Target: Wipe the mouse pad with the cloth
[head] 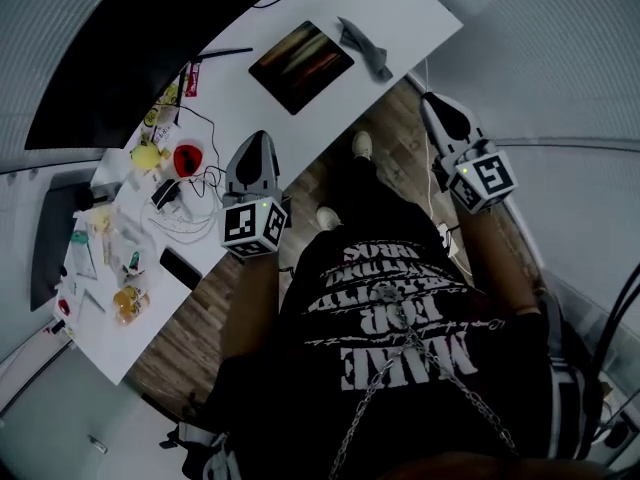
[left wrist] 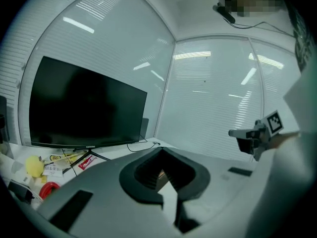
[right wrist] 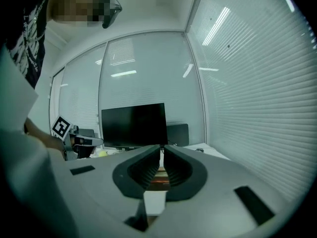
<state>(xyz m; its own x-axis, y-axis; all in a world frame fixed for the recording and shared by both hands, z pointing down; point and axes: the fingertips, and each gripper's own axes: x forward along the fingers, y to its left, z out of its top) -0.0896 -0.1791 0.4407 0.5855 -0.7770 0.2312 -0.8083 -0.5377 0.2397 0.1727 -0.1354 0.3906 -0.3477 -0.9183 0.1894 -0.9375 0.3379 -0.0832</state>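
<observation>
On the white desk lies the mouse pad, the grey cloth just beside its right edge, stretched along it. Both claws are pinched closed, empty; the right gripper is nearer the cloth than the left gripper.

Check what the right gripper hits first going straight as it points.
Probably the mouse pad on the white desk: it shows dead ahead of the shut right gripper. Grey cloth lies close by; depth unclear.
</observation>
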